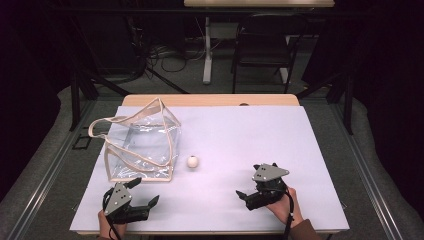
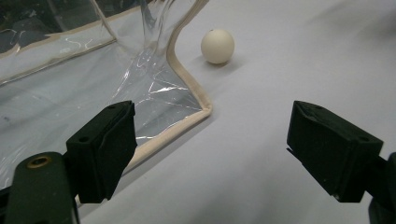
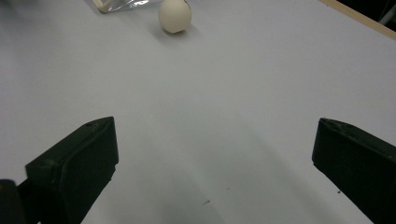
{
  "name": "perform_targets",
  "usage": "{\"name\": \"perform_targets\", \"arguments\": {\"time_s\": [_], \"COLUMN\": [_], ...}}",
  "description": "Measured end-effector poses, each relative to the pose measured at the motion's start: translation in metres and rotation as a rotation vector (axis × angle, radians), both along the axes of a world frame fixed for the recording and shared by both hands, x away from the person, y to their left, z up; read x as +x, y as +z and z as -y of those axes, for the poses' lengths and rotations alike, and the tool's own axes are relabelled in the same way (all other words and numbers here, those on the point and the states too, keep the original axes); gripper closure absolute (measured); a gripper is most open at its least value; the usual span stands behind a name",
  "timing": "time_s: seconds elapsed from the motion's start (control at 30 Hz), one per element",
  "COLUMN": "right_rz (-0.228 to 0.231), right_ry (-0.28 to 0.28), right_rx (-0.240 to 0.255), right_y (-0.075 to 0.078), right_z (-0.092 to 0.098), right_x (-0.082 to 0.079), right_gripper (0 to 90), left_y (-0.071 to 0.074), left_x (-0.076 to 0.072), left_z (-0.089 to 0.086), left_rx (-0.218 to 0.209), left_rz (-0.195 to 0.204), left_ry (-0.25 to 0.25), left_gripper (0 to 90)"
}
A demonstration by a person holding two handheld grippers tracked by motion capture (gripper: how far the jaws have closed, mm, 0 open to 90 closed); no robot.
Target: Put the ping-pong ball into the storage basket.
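Holding both the left tool [image 1: 142, 194] and right tool [image 1: 248, 189] released near the worktop's [image 1: 280, 135] front edge, you are lining up on the ball [image 1: 193, 161] resting mid-worktop just beside the clear bag [image 1: 142, 142], likely needing a forward reach.

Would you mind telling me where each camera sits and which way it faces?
High view: above the person's side, looking forward and down on the table; both hands, left gripper, right gripper.
Left gripper view: along its open jaws toward the clear bag.
Right gripper view: along its open jaws across the table.
All share the white ball.
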State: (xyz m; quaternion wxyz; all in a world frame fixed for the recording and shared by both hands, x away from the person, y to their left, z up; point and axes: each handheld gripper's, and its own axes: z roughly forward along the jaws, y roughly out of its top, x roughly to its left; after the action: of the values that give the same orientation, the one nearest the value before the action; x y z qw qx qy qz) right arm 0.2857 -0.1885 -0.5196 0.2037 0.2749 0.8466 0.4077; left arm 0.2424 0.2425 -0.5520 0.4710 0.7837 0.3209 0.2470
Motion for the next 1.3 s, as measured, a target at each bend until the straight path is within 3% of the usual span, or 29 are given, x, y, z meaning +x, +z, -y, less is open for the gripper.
{"name": "perform_targets", "arguments": {"time_s": [1.3], "right_rz": [-0.021], "right_ry": [0.046], "right_rx": [-0.013], "right_y": [0.011], "right_z": [-0.037], "right_x": [0.034], "right_gripper": [0.2], "left_y": [0.001], "left_x": [-0.001], "left_z": [0.0], "left_rx": [0.003], "left_rz": [0.012], "left_ry": [0.005], "left_gripper": [16.0]}}
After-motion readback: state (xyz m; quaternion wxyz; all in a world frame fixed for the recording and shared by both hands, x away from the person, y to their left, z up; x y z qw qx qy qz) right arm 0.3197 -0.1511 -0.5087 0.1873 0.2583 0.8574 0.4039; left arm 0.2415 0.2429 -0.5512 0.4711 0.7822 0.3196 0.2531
